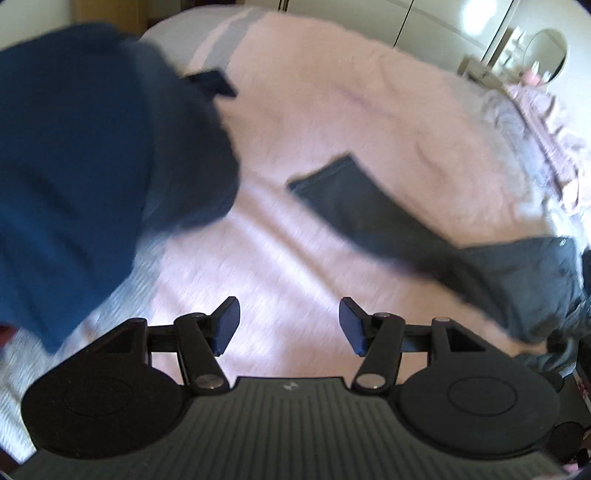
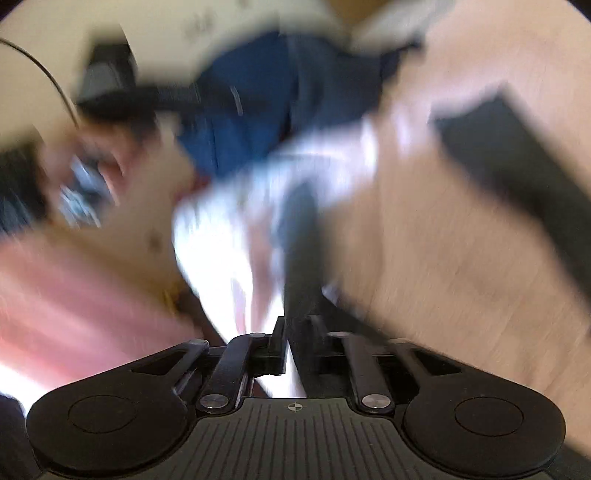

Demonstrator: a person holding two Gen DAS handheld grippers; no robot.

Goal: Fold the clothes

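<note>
A dark grey garment (image 1: 424,221) lies stretched across the pink bedspread (image 1: 332,110), one end flat mid-bed, the other bunched at the right edge. My left gripper (image 1: 289,326) is open and empty, hovering above the bedspread short of the garment. A blue garment (image 1: 85,155) lies in a heap at the left. In the blurred right wrist view my right gripper (image 2: 295,347) is shut on a dark strip of the grey garment (image 2: 301,258), which runs up from the jaws. The blue garment (image 2: 258,110) shows beyond it.
White wardrobe doors (image 1: 424,22) and a round mirror (image 1: 546,51) stand behind the bed. A grey-and-pink ruffled cover (image 1: 546,122) lies at the bed's right side. In the right wrist view a person's hand and pink sleeve (image 2: 74,288) are at left, with the left gripper's dark body (image 2: 122,96) above.
</note>
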